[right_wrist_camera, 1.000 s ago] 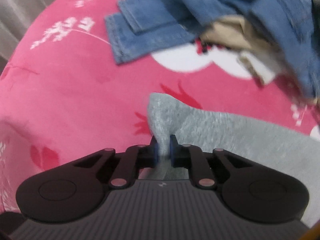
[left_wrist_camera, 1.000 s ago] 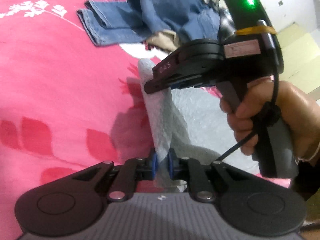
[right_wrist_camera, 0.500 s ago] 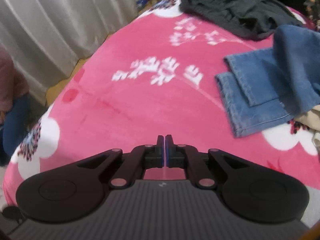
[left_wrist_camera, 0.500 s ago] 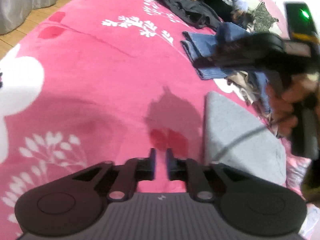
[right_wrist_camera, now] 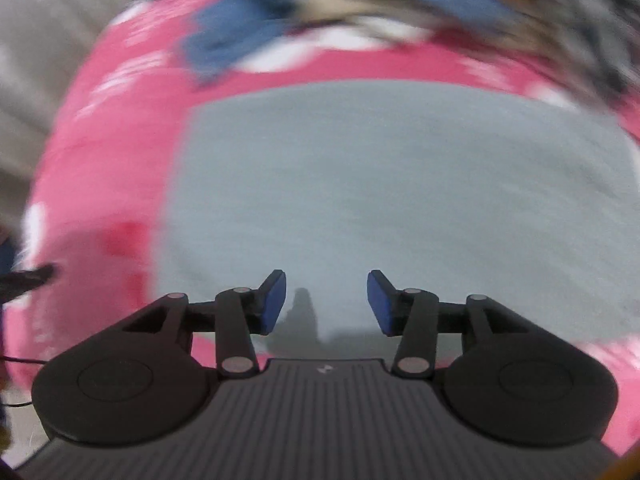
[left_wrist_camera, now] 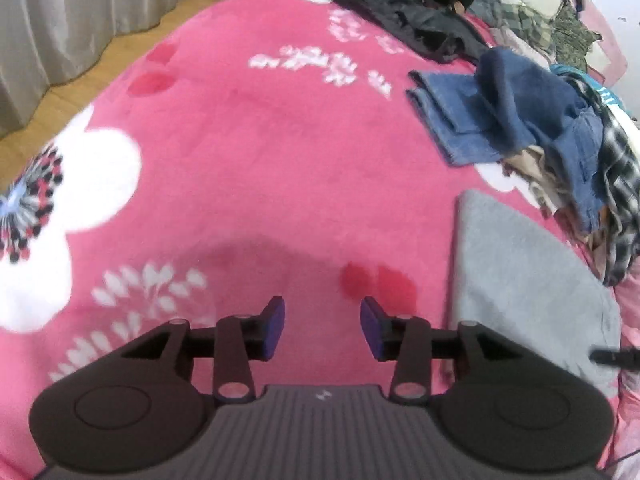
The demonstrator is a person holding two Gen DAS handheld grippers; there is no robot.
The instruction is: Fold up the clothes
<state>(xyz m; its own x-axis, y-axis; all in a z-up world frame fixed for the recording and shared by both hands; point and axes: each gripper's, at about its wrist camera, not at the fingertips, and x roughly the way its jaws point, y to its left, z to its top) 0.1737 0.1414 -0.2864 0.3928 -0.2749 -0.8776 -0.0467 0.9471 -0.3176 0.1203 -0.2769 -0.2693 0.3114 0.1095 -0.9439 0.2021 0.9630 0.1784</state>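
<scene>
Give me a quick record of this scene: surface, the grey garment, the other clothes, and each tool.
surface: pink floral blanket
grey garment: grey cloth lying flat, folded, held by neither tool
other clothes: blue jeans on a mixed heap, black garment farther back
left tool: jaws opening, empty, over bare blanket
right tool: jaws opening, empty, over the grey cloth; view blurred

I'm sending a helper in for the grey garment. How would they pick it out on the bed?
Start from the pink flowered blanket covering the bed. Near its edge, beside the heap of jeans and checked clothes, lies the grey garment. It is the only plain grey piece, and it lies flat and smooth while its neighbours are crumpled.
</scene>
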